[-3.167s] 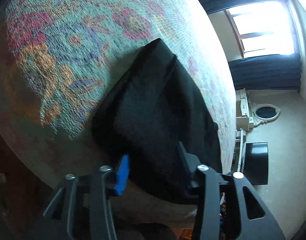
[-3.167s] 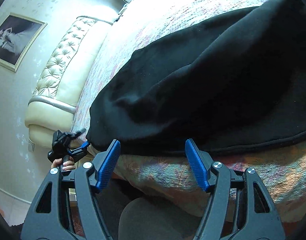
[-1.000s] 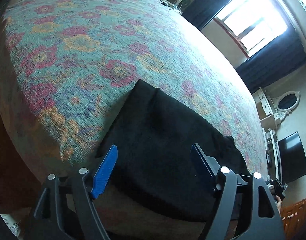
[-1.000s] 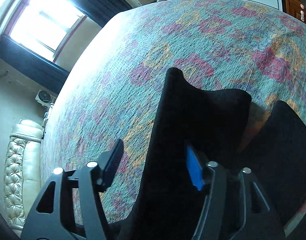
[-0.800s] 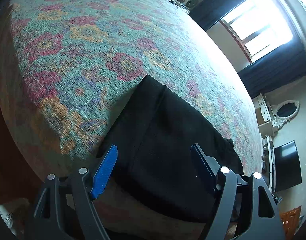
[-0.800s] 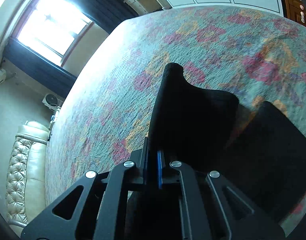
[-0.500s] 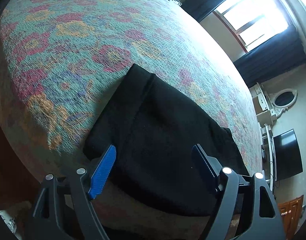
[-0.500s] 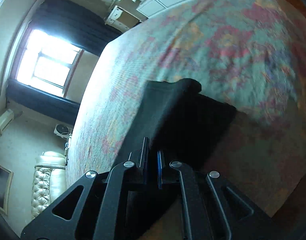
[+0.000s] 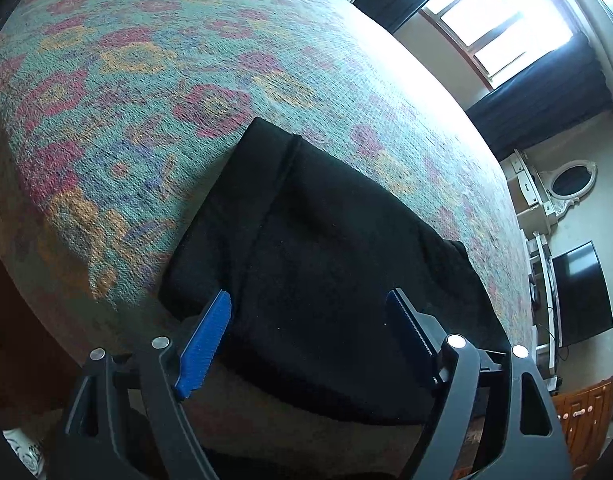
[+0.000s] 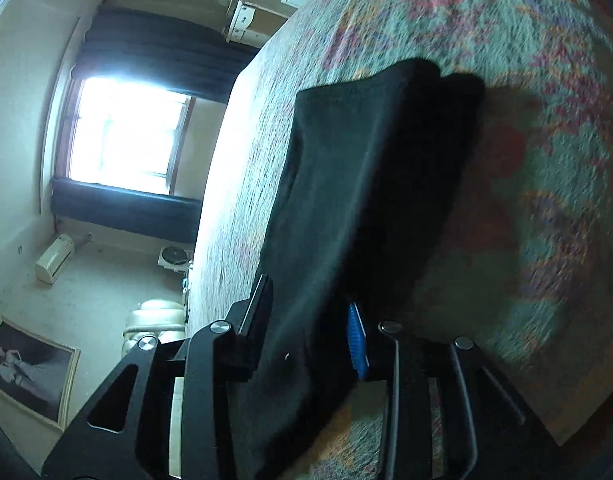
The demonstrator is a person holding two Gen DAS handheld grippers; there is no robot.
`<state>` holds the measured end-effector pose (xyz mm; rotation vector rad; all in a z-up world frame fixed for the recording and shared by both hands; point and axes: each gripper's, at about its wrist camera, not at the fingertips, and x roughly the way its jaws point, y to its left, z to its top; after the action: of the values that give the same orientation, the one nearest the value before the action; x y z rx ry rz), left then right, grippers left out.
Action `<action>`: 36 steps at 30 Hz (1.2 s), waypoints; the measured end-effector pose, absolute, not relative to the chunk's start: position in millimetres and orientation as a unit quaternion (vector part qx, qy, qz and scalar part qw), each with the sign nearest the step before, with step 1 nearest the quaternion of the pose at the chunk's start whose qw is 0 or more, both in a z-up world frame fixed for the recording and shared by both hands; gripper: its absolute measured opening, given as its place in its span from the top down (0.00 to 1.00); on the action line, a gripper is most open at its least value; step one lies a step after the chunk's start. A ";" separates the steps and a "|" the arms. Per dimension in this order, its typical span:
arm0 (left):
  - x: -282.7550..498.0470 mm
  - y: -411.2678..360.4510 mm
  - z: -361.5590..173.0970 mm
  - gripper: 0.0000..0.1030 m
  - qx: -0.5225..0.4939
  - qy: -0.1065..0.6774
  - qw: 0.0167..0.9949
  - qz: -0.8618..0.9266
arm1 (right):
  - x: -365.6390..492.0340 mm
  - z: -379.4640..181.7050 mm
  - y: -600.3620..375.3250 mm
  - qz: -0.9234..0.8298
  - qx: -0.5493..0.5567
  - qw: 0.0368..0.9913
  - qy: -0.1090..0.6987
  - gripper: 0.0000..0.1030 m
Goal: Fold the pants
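Note:
The black pants lie folded on the flowered bedspread near its front edge. My left gripper is open, its blue-padded fingers spread above the near edge of the pants without gripping them. In the right wrist view the pants run up the frame as a lifted flap. My right gripper has its jaws part-open, with the black cloth lying between them. The view is tilted and blurred.
The bedspread fills most of both views. A bright window with dark curtains, a white dresser with an oval mirror and a black TV stand beyond the bed. A framed picture hangs on the wall.
My right gripper shut on the pants edge, lifted and swung it over while the view rolled, and its jaws have now come apart. My left gripper stayed open, hovering over the pants.

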<state>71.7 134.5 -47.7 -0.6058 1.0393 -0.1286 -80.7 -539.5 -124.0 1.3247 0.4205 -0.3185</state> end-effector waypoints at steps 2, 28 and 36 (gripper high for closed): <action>72.7 133.7 -47.6 0.24 -0.285 0.489 0.822 -0.061 | -76.7 -123.4 -536.5 -0.166 0.587 0.762 0.218 0.95; 78.3 128.4 -51.2 0.23 -0.280 0.501 0.817 -0.063 | -31.7 -146.5 -441.2 -0.027 0.614 0.731 0.297 0.95; 76.2 130.0 -49.6 0.23 -0.280 0.495 0.820 -0.060 | -35.3 -153.1 -443.6 -0.006 0.615 0.730 0.299 0.91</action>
<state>76.2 130.0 -49.6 -0.5961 1.0542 -0.1273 -35.3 -443.6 -153.1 1.3546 0.6585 -0.0138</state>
